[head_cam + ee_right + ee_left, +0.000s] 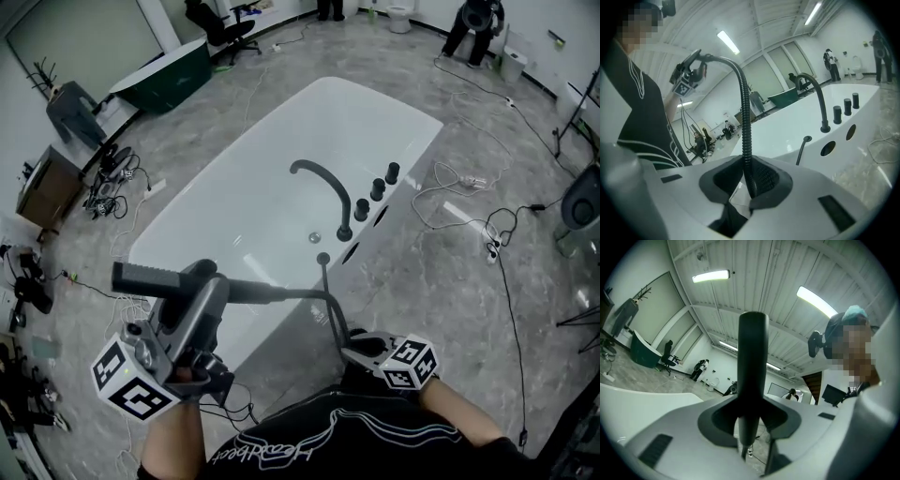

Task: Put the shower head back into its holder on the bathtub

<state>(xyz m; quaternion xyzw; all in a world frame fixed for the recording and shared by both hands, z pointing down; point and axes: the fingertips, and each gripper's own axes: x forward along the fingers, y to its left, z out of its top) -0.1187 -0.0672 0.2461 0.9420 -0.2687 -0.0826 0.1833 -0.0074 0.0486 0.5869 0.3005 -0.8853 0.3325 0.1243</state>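
The dark shower head (pixel 155 278) lies level across my left gripper (pixel 211 286), low at the left of the head view. In the left gripper view its handle (pixel 752 366) stands upright between the jaws of my left gripper (pixel 751 430), which is shut on it. Its black ribbed hose (pixel 330 314) runs right and down into my right gripper (pixel 349 352). There my right gripper (pixel 747 180) is shut on the hose (pixel 744 117). The small black holder (pixel 323 258) sits on the near rim of the white bathtub (pixel 281 150), just beyond both grippers; it also shows as the holder (pixel 806 139).
A curved black faucet (pixel 328 187) and three black knobs (pixel 377 189) stand on the tub's rim right of the holder. Cables (pixel 469 211) trail over the grey floor on the right. Boxes and gear (pixel 56 178) lie at the left. People stand at the far wall.
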